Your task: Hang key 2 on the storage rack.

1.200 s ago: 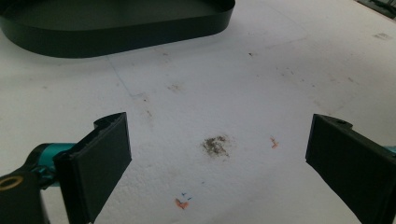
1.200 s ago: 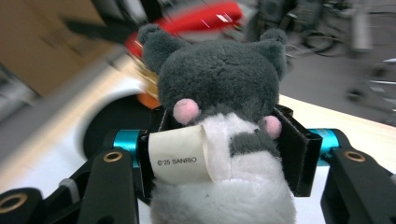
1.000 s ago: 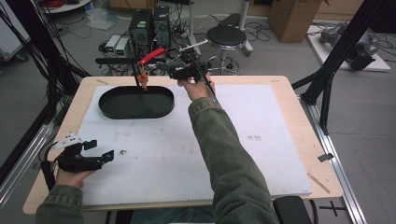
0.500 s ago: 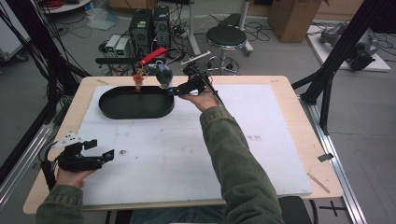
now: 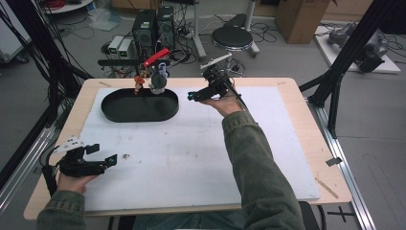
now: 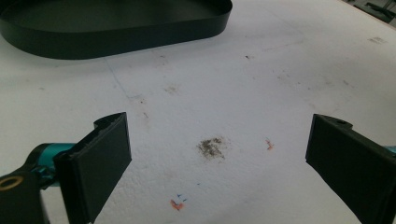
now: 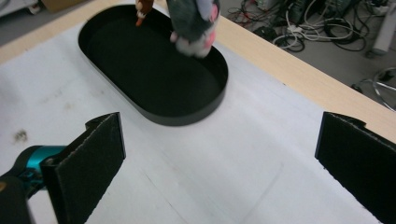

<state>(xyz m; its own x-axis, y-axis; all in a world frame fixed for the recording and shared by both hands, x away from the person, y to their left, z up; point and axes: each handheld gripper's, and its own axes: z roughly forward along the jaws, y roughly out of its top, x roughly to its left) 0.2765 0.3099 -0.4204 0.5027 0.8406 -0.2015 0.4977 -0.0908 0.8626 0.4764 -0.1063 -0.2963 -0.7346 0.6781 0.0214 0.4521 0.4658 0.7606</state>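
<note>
Plush mouse toy (image 7: 194, 25) over the far rim of the black oval tray (image 7: 154, 116), ahead of the right tongs (image 7: 219, 158), released and empty; drop seemingly done. Left tongs (image 6: 217, 163) released, idle above bare white worktop (image 6: 261, 84), well apart.

From my right gripper's view, the grey plush toy (image 7: 194, 21) is cut off by the top edge and blurred, so I cannot tell what it is. The small orange thing (image 7: 141, 11) beside it is clipped too. My left gripper's view crops the black tray (image 6: 116, 32) at the top.
</note>
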